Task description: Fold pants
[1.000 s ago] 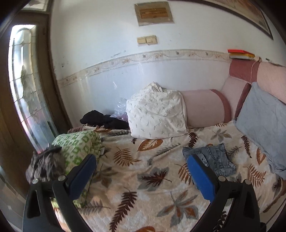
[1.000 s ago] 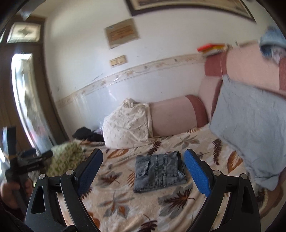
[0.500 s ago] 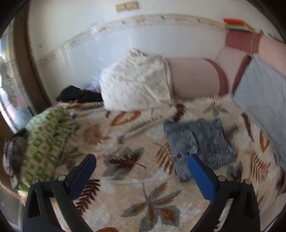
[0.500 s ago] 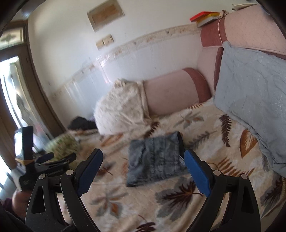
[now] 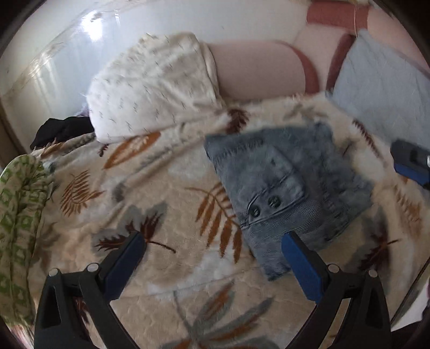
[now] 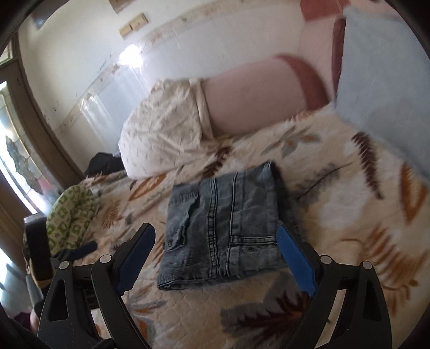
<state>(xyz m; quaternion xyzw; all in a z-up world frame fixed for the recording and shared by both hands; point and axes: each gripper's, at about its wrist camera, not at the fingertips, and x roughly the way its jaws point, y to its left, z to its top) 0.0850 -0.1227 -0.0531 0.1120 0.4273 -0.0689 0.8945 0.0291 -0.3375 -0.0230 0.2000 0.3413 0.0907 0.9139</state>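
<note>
Both tongs have dropped toward the bed since a second ago, and the folded jeans (image 6: 223, 228) now fill far more of each view, while the framed pictures high on the wall have slipped out of sight.

Those jeans lie flat on the leaf-patterned blanket (image 5: 166, 188), folded into a compact square with a buttoned pocket uppermost. Behind the jeans a cream pillow (image 5: 150, 88) leans on a pink bolster (image 6: 252, 99) set along the white wall (image 6: 80, 53), which carries a patterned border strip and a pair of switches (image 6: 134, 25). Right of the jeans stands a pale blue cushion (image 6: 384, 80). Left of them, at the blanket's edge, sits a green-and-white bundle (image 6: 72, 214), with dark clothing (image 5: 61, 130) behind it and a wooden door frame with glass (image 6: 16, 161) beyond.

Left tongs (image 5: 212, 259) gape wide and grip nothing; their right pad overlaps the near corner of the jeans. Right tongs (image 6: 215, 257), whose jaws have just been closing a little, are also spread wide, straddling the jeans' near edge without pressing on it.
</note>
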